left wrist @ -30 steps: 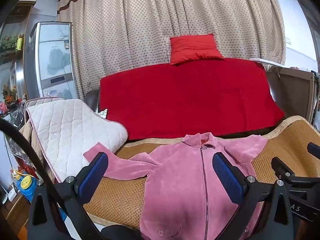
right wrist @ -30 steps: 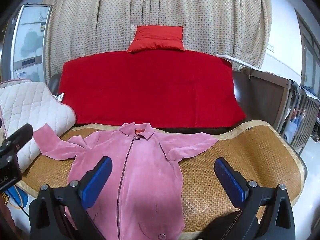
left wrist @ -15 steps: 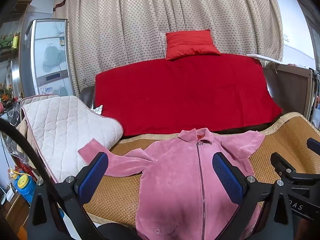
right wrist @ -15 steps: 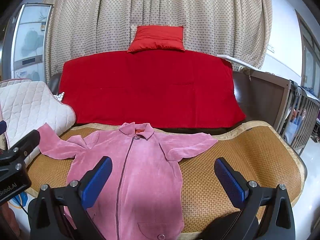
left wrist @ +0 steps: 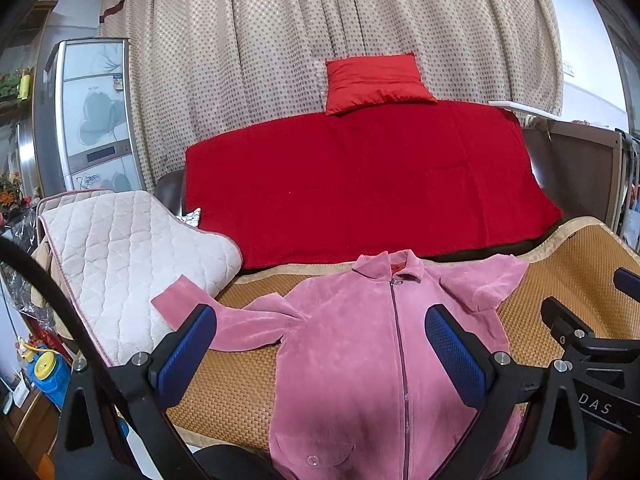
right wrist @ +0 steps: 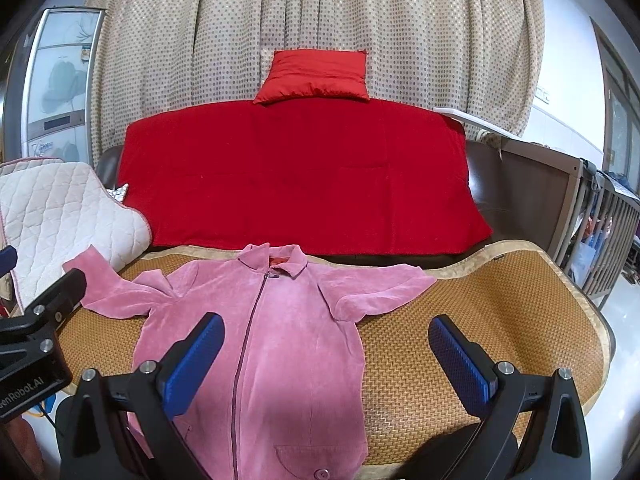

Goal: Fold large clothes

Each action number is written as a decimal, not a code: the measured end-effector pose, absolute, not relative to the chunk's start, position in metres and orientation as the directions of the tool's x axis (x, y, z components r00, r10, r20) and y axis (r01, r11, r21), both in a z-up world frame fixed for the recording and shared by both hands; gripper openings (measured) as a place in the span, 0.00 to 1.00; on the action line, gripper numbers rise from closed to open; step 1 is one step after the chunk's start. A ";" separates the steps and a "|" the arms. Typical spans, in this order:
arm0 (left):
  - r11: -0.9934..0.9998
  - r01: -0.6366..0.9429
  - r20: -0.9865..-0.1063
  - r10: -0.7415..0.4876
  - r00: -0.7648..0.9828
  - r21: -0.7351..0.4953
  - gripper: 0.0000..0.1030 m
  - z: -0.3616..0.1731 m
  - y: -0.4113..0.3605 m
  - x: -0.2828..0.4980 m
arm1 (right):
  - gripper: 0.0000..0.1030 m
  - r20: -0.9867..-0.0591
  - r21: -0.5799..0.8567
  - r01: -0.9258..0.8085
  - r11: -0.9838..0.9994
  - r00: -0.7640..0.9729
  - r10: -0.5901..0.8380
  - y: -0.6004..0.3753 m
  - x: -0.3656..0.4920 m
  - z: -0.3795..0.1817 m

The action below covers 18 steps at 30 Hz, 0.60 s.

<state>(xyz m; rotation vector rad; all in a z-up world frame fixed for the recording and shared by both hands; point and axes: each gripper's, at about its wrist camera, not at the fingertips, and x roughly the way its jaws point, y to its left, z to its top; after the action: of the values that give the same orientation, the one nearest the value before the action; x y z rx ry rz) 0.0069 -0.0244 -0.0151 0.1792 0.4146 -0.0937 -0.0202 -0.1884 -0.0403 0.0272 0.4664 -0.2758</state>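
Note:
A pink zip-front jacket (left wrist: 360, 340) lies flat, front up, on a woven straw mat (left wrist: 240, 392), collar toward the sofa back. It also shows in the right wrist view (right wrist: 288, 332). One sleeve (left wrist: 224, 320) stretches left onto a white quilted pad; the other sleeve (right wrist: 384, 288) lies out to the right. My left gripper (left wrist: 320, 344) is open and empty above the jacket's lower half. My right gripper (right wrist: 326, 348) is open and empty above the jacket's right side and the mat (right wrist: 480, 312).
A red blanket (left wrist: 360, 184) covers the sofa back, with a red cushion (left wrist: 376, 84) on top. A white quilted pad (left wrist: 120, 256) lies at the left. A fridge (left wrist: 92, 120) stands far left, a wooden rail (right wrist: 600, 232) at the right. Dotted curtains hang behind.
Both grippers have drifted slightly; the left view has shifted so the jacket sits a little more to the left. Both stay open and the jacket has not moved.

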 end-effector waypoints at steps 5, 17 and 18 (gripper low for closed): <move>0.977 0.141 -0.441 -0.058 0.896 0.159 1.00 -0.027 -0.028 0.018 | 1.00 -0.457 -0.043 0.270 0.962 0.851 -0.260 -0.190 -0.015 -0.044; 0.975 0.219 -0.615 -0.146 0.775 0.044 1.00 -0.091 -0.038 0.120 | 1.00 -0.533 0.021 0.254 0.967 0.821 -0.204 -0.242 0.035 -0.087; 0.977 0.211 -0.623 -0.143 0.769 0.036 1.00 -0.097 -0.040 0.132 | 1.00 -0.539 0.036 0.253 0.967 0.819 -0.194 -0.252 0.040 -0.093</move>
<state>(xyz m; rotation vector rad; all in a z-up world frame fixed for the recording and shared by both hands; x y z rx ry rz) 0.1324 -0.0399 -0.0969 0.1063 0.6667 -0.1929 0.0403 -0.2517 -0.0931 0.1080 0.5624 -0.2386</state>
